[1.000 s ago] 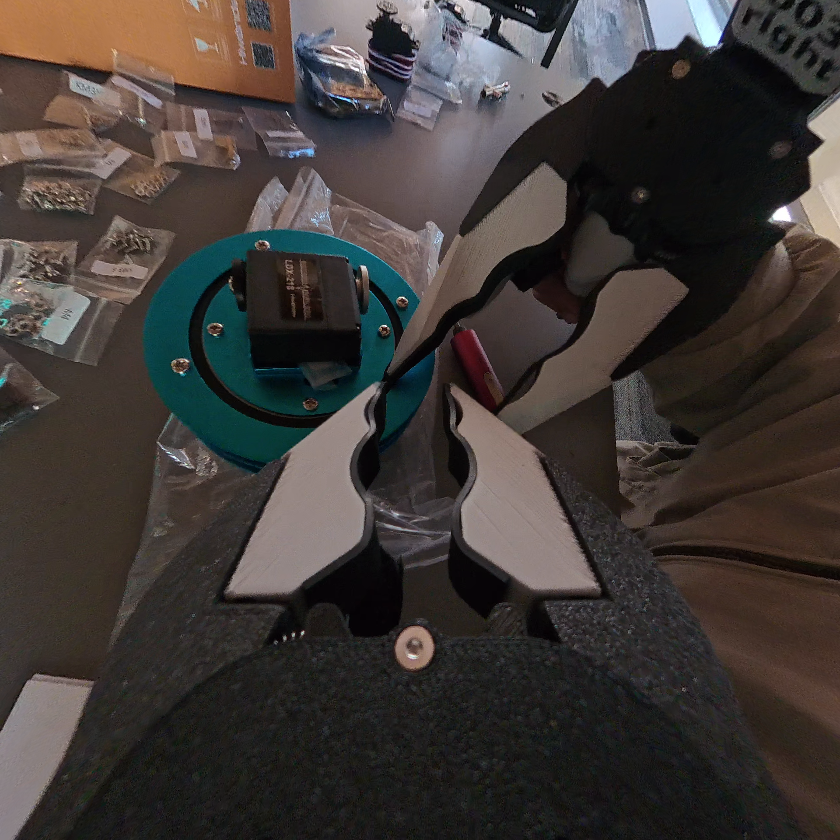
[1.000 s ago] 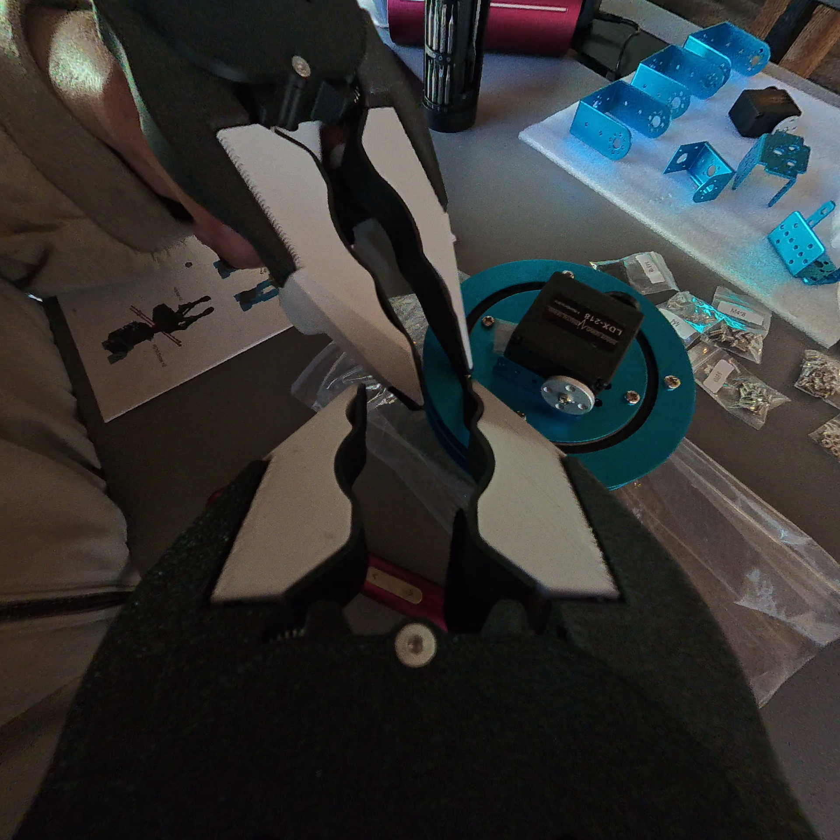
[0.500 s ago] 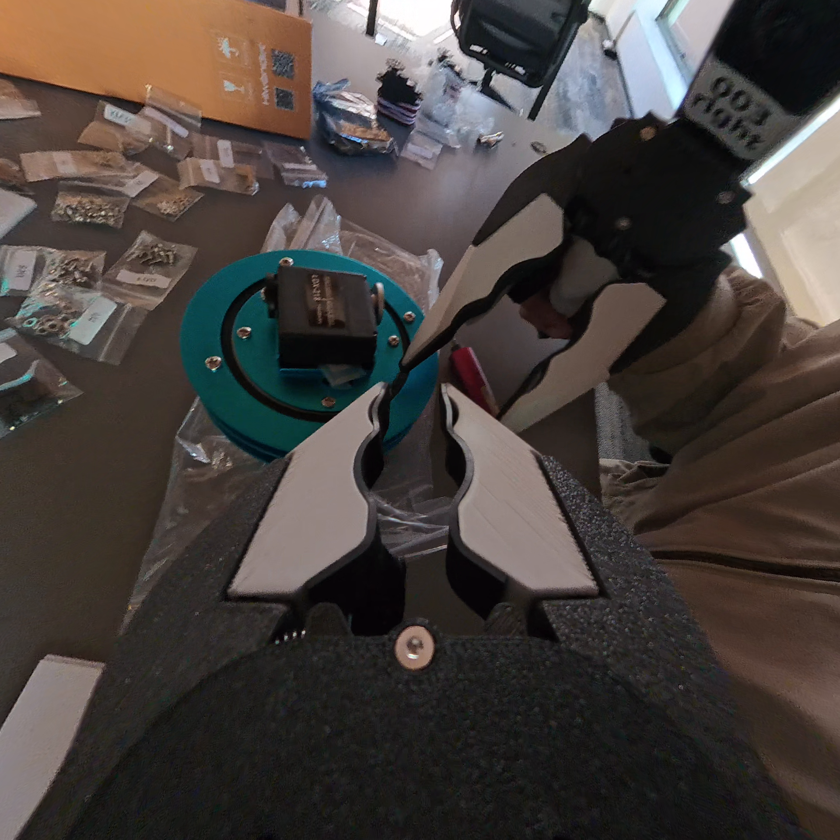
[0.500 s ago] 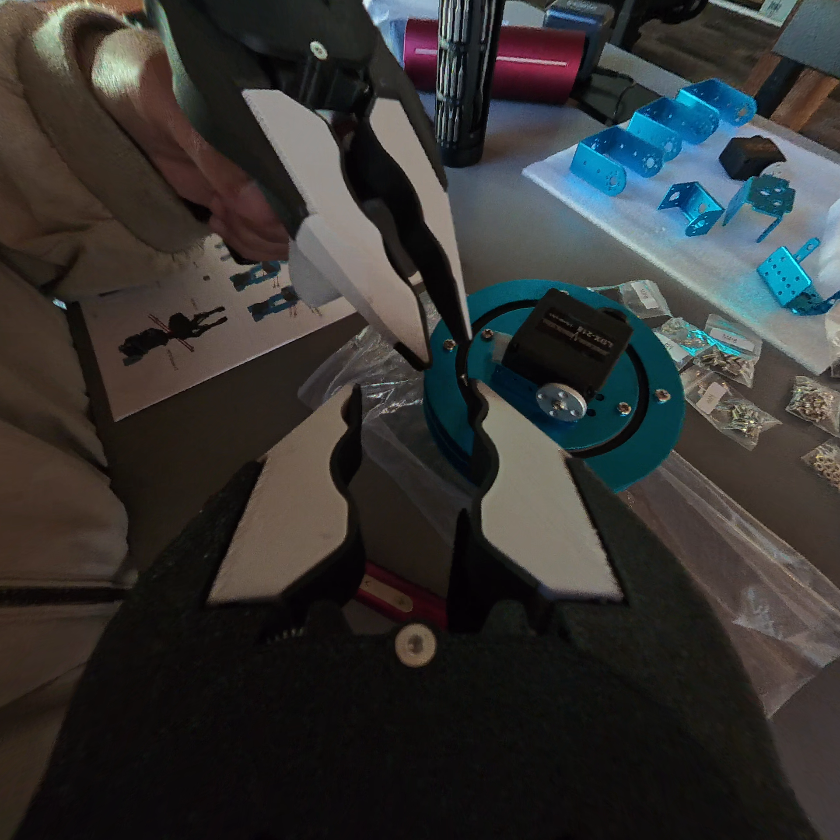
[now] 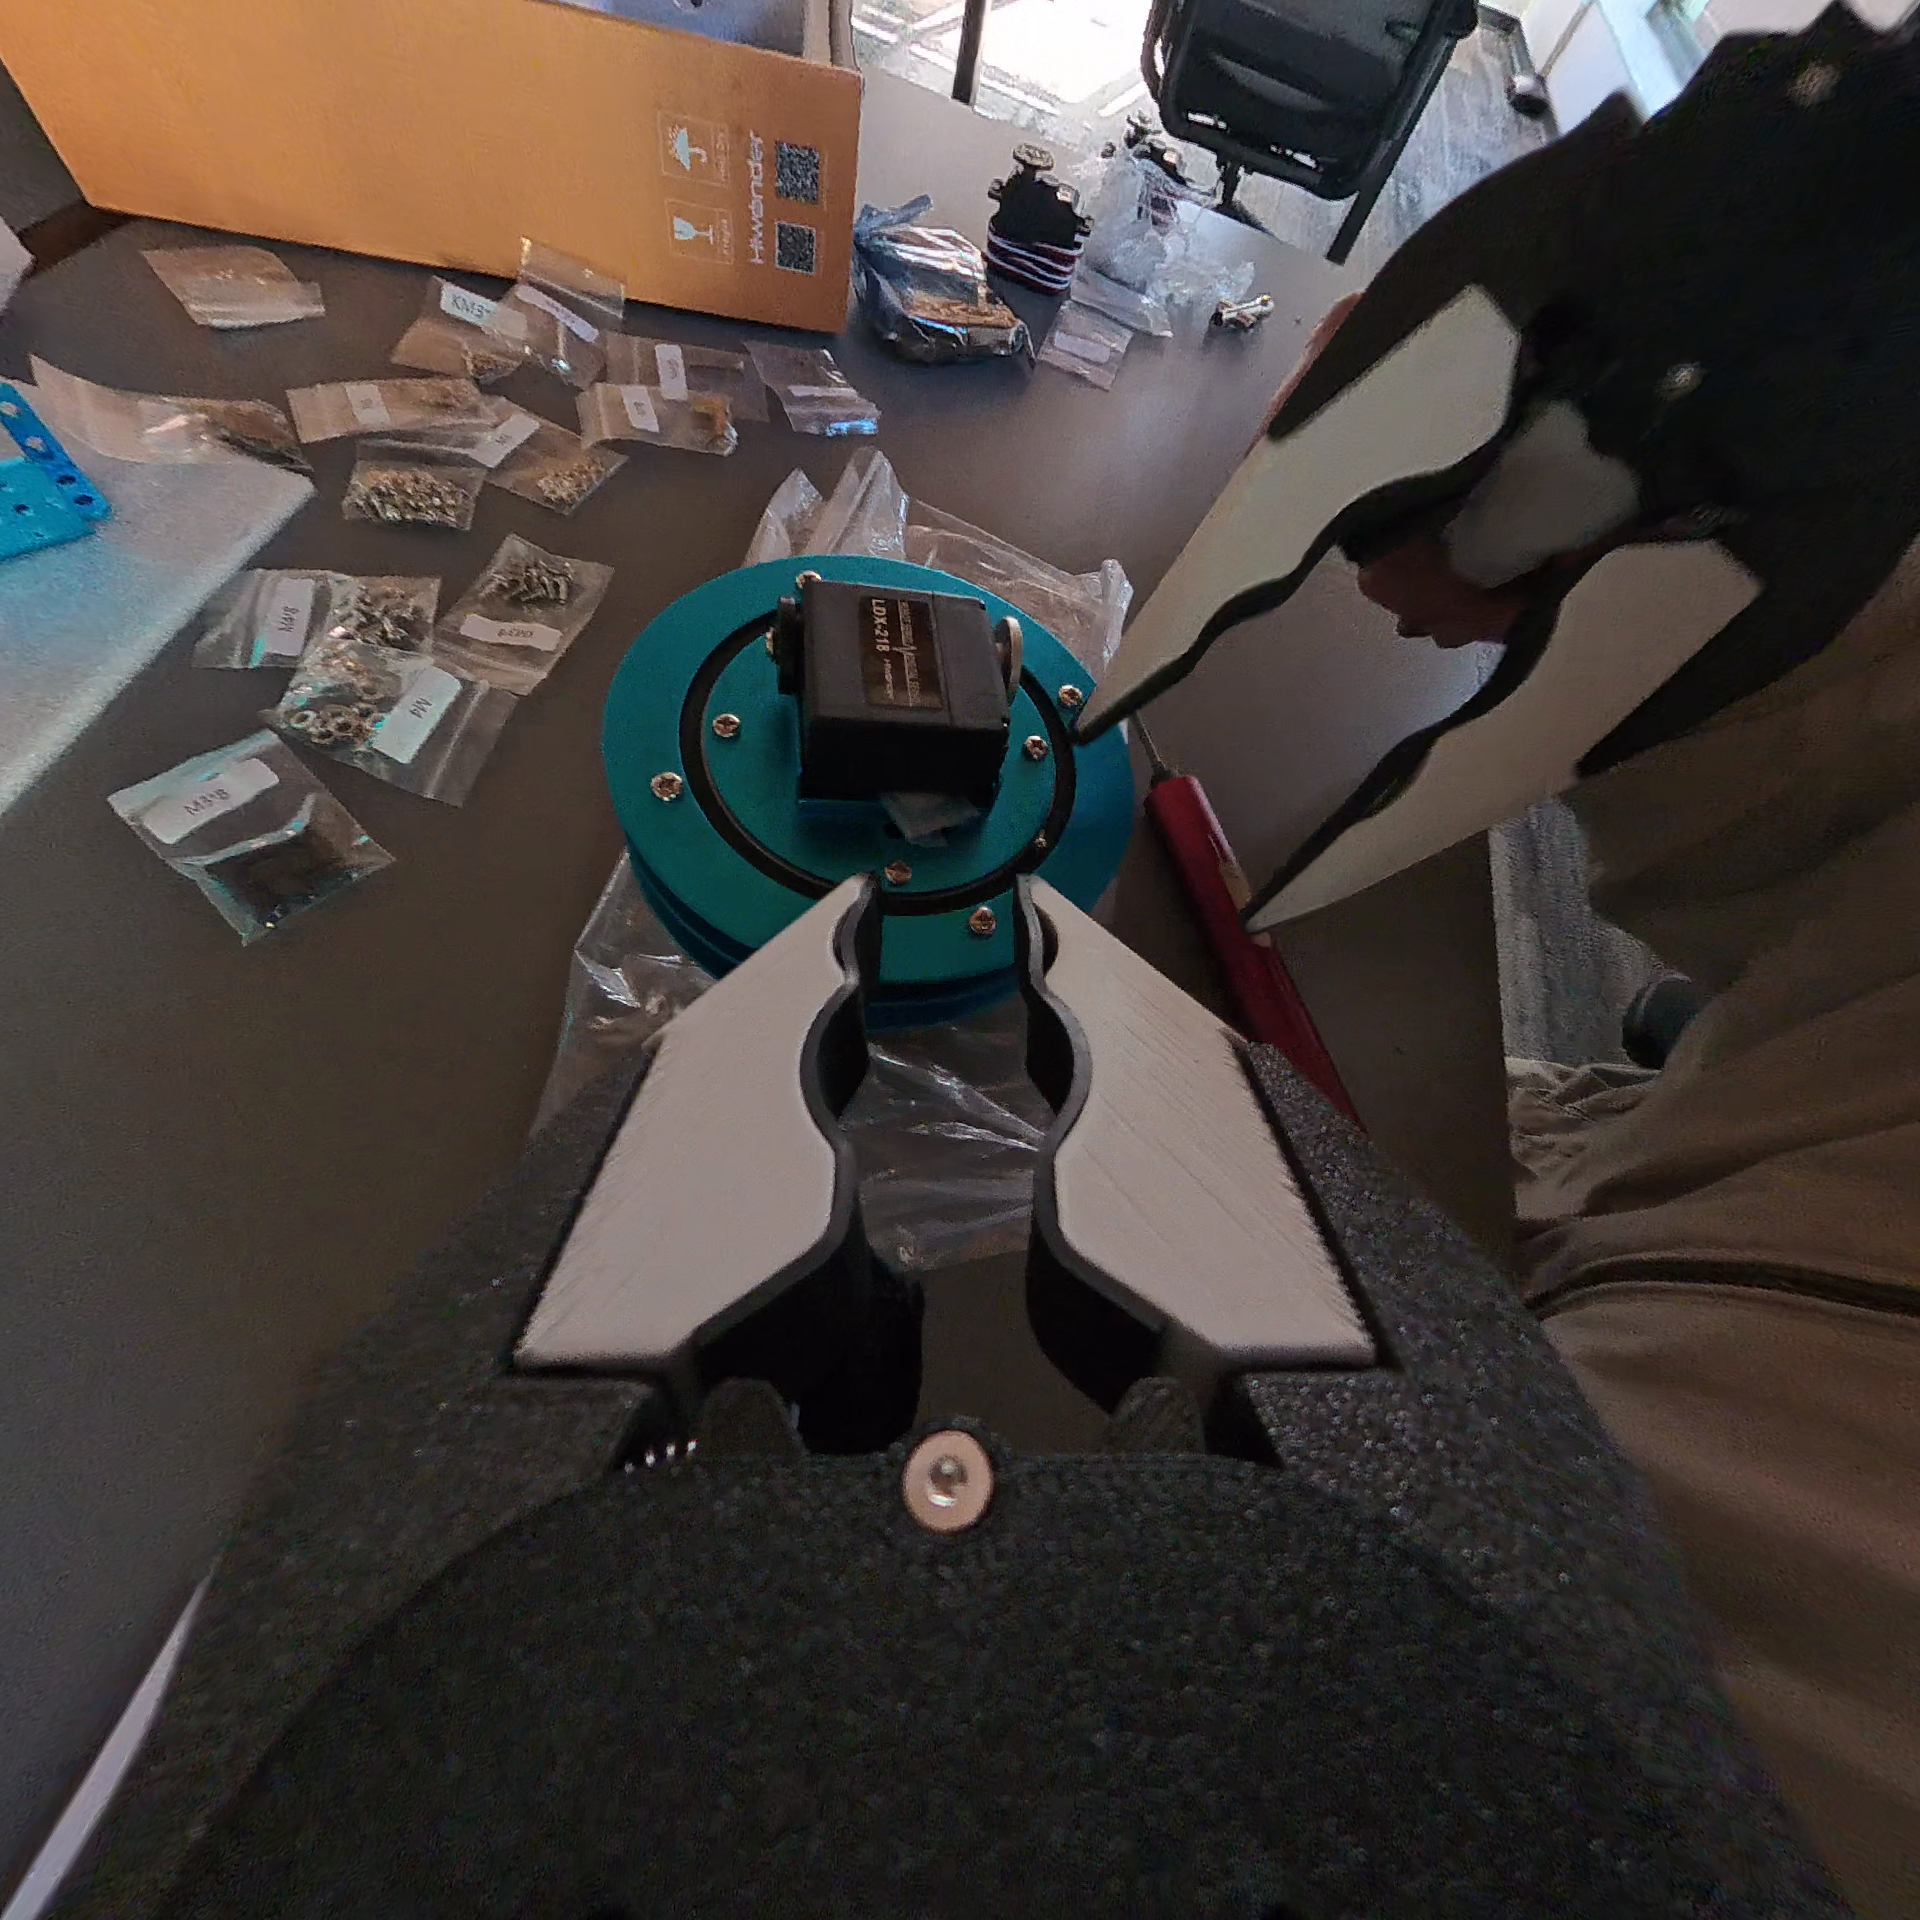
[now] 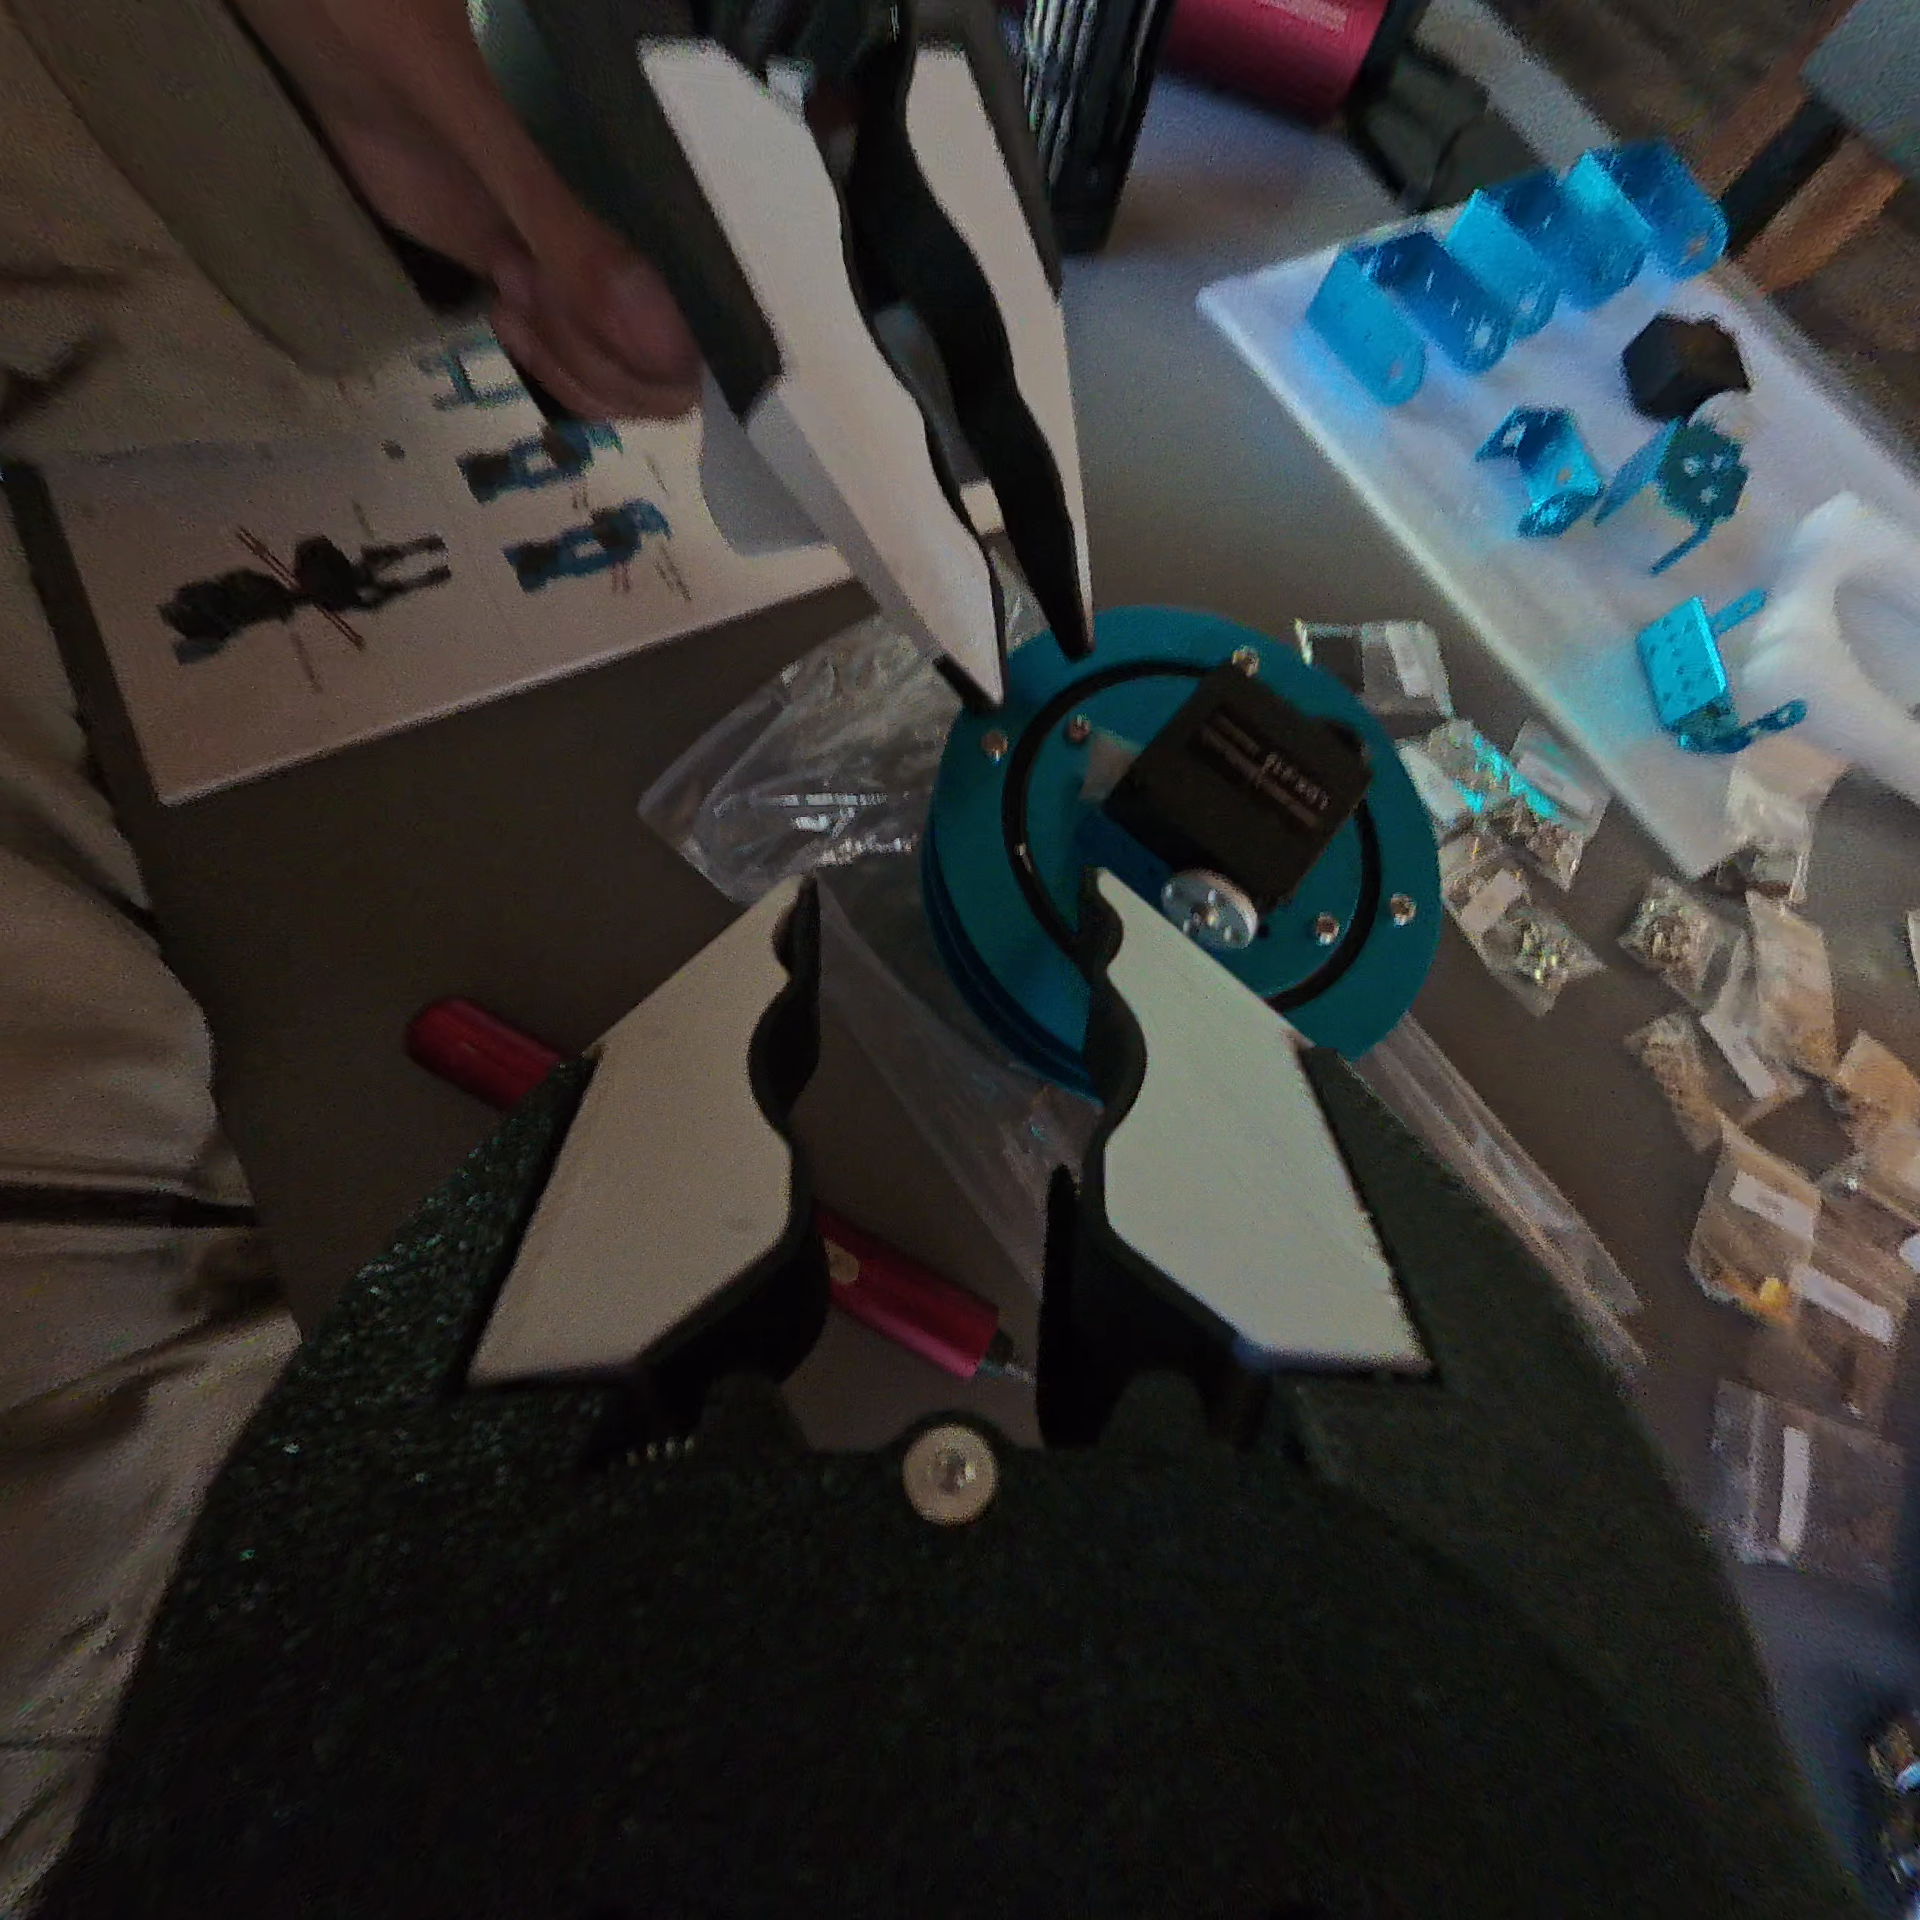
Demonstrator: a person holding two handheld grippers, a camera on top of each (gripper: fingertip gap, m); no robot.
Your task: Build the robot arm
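Both claws hang open over a round teal base with a black servo motor on top.

Left claw [image 5: 943, 894] is spread wide, holding nothing, its tips over the near rim of the teal base [image 5: 665, 717]; the servo motor [image 5: 902, 686] sits just past them. Right claw [image 6: 951, 894] is spread wide too, also empty; one tip covers the base [image 6: 1382, 966] edge, and a red screwdriver [image 6: 894, 1294] lies on the table under it. Clear plastic bag [image 5: 935, 1132] lies under the base. Small screw bags [image 5: 364, 717] lie off to the left claw's left side.

Servo [image 5: 902, 686] on disc [image 5: 665, 727]; screwdriver [image 5: 1236, 935] right.
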